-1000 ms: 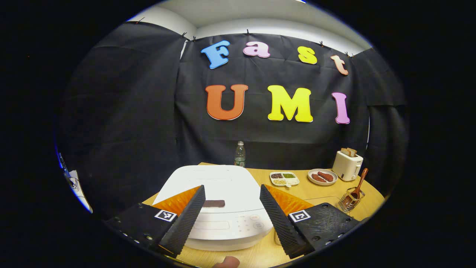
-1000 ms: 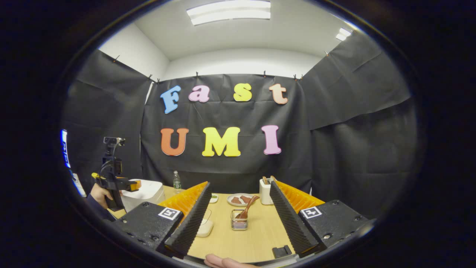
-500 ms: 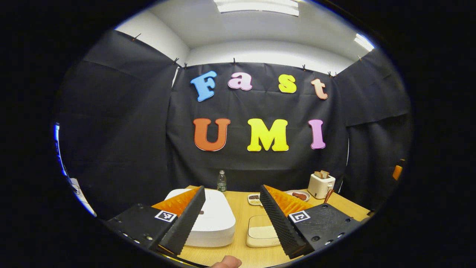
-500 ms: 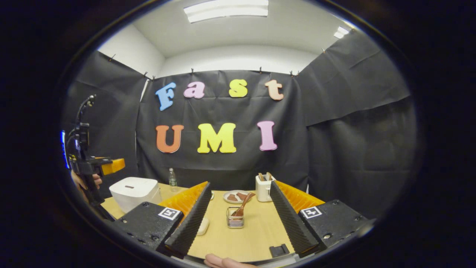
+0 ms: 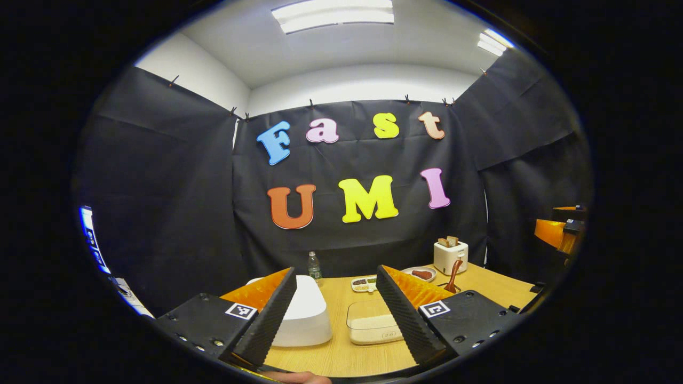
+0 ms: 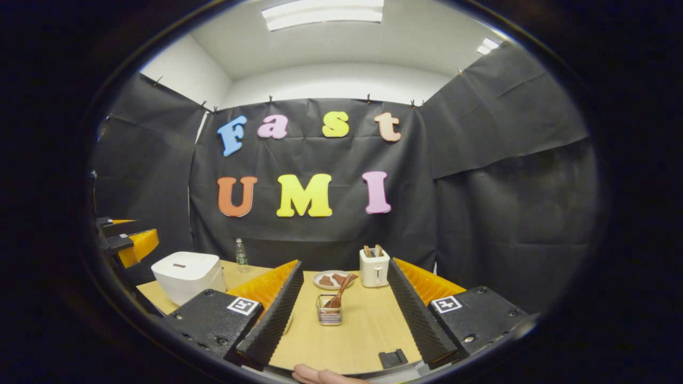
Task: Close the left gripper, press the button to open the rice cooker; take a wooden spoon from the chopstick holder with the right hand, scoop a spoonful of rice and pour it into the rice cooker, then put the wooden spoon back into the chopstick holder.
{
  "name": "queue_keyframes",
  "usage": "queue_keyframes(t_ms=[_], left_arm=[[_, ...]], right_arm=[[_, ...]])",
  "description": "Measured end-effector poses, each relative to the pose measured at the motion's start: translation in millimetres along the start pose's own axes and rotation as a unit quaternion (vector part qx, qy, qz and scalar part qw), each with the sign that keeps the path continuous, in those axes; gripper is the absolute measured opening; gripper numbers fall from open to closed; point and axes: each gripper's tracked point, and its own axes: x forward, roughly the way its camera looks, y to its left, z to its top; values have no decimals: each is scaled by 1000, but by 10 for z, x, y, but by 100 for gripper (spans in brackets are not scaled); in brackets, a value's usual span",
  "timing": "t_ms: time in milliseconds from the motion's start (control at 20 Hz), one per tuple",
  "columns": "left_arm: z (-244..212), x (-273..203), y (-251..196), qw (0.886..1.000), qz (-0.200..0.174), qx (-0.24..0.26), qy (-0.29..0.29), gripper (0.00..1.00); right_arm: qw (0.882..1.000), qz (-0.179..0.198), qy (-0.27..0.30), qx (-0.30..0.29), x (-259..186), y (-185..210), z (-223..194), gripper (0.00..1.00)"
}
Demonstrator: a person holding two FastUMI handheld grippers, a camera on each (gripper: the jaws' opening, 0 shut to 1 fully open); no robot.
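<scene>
The white rice cooker (image 5: 305, 314) sits with its lid down at the table's left, just beyond my left gripper (image 5: 336, 274), which is open and holds nothing. A shallow box of rice (image 5: 372, 323) lies right of the cooker. The wooden spoon (image 5: 453, 274) stands farther right. In the right gripper view, the spoon (image 6: 341, 288) leans in the wire chopstick holder (image 6: 329, 316), straight ahead between the fingers of my open, empty right gripper (image 6: 344, 266). The rice cooker (image 6: 187, 274) is at the left there, with the left gripper (image 6: 130, 242) raised above and beside it.
A toaster (image 6: 373, 266) with bread, a plate (image 6: 324, 279) of brown food and a water bottle (image 6: 240, 252) line the table's back. A divided dish (image 5: 364, 283) of grains sits mid-table. A small black clip (image 6: 392, 357) lies near the front edge.
My left gripper has drawn up and back from above the rice cooker, still open. The right gripper has barely shifted. The cooker lid stays down.
</scene>
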Motion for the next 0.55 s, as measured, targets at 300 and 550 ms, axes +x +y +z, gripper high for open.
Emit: queue_keyframes(t_ms=[300,550], left_arm=[[-119,-68,32,1000,16,-6,15,95],[-84,-76,100,999,22,-24,4,95]], right_arm=[[1000,5,2,5,-12,5,-34,100],[1000,7,4,8,-18,9,-55,100]])
